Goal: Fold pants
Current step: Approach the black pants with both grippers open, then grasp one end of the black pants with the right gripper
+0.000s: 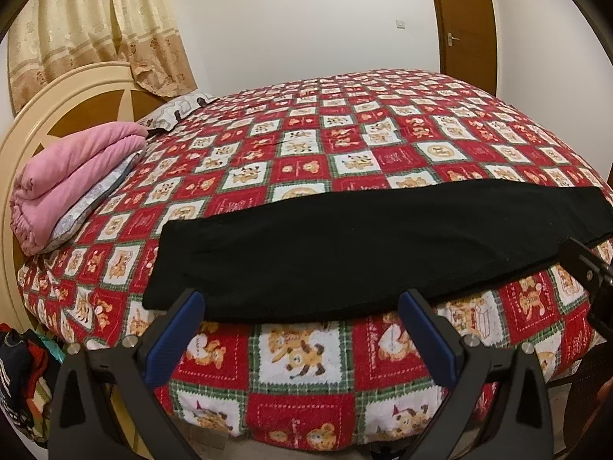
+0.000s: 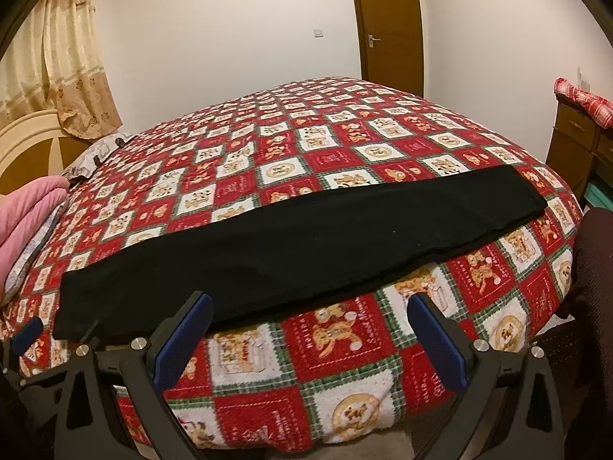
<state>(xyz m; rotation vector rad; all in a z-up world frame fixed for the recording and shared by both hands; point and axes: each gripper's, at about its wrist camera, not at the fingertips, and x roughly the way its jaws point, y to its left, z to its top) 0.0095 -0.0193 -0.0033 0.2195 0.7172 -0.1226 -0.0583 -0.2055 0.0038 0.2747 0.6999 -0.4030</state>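
pants (image 1: 356,245): black, lying as a long flat band across the near part of the bed, apparently already doubled leg on leg; in the left wrist view it runs from lower left to the right edge, in the right wrist view (image 2: 291,245) from lower left to centre right.
wide end: lower left in both views, probably the waist, though the dark cloth hides any seam.
narrow end: far right, most likely the cuffs.
left gripper (image 1: 300,316): released, jaws spread wide, holding nothing, poised just off the near hem by the wide end.
right gripper (image 2: 310,318): also released and empty, hovering near the lower hem about mid-length; its tip shows at the right edge of the left wrist view.
bed (image 1: 306,360): red checked bear quilt, soft and rounded at the near side.
risk, grip: two layers lie stacked, so a shallow pinch may catch only the top one, and the fold would peel apart.
risk, quilt: a bite too deep could take the quilt along with the cloth and drag it up.
risk, edge: the near hem lies close to where the bed curves down, so a tug toward the camera could slide the pants off.
risk, alignment: with the grippers at different points along the length, uneven lifting would skew the fold.
risk, seeing: black on black conceals wrinkles and edges, so a bad crease may go unnoticed.
blanket (image 1: 72,188): pink, folded, far left, well apart and unlikely to interfere.
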